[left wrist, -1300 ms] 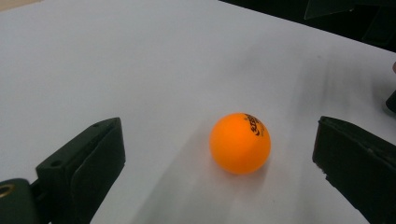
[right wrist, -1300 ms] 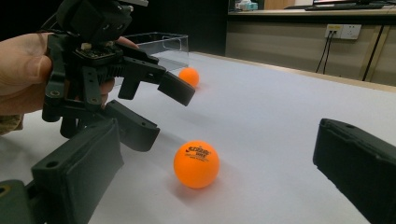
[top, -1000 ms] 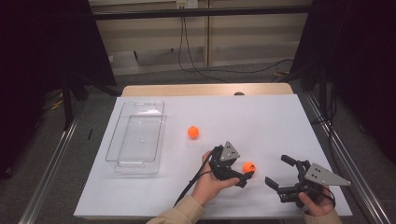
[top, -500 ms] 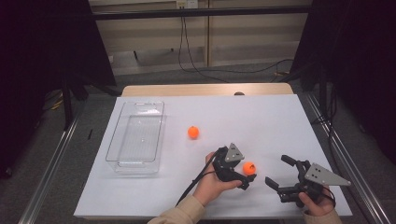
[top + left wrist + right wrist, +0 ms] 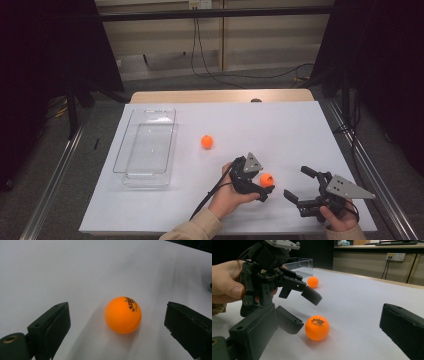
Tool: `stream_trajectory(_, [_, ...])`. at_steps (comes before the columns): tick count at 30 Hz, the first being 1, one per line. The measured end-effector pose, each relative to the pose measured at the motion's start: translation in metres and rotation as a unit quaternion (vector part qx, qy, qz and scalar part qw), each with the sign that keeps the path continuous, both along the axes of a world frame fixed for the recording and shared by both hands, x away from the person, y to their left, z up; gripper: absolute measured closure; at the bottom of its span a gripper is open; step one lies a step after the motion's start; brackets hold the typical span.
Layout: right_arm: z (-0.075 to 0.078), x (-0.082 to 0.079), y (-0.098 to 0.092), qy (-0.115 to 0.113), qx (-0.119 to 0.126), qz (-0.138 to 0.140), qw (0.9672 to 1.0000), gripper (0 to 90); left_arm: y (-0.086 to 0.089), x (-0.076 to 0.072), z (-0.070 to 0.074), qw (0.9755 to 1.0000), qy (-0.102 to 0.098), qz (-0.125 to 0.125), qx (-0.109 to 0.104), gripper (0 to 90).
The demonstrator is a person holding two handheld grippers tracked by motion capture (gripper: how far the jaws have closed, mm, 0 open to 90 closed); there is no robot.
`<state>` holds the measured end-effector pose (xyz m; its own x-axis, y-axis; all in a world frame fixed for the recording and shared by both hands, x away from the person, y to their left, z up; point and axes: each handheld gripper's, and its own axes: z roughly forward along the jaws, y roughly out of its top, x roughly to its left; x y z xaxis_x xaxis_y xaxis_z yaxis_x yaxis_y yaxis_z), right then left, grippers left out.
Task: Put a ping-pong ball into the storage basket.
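At the lower centre of the high view, my left gripper [image 5: 263, 186] has its spread fingers just closing around the orange ball [image 5: 266, 179] on the desk [image 5: 280, 125], so I centre it before squeezing gently.

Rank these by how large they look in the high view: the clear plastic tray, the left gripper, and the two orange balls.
1. Clear plastic tray.
2. Left gripper, jaws open around a ball, just been closing.
3. Near ball and far ball: these look alike, so unranked.
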<state>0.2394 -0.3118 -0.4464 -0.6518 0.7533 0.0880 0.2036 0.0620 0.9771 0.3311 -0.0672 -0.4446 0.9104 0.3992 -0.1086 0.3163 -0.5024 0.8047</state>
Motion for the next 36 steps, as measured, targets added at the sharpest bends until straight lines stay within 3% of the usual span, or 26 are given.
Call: stream_trajectory(36, [0.0,0.0,-0.001,0.001,0.002,0.0,1.0,1.1,-0.013,0.005,-0.008,0.9992,0.021,-0.02,0.028,25.7])
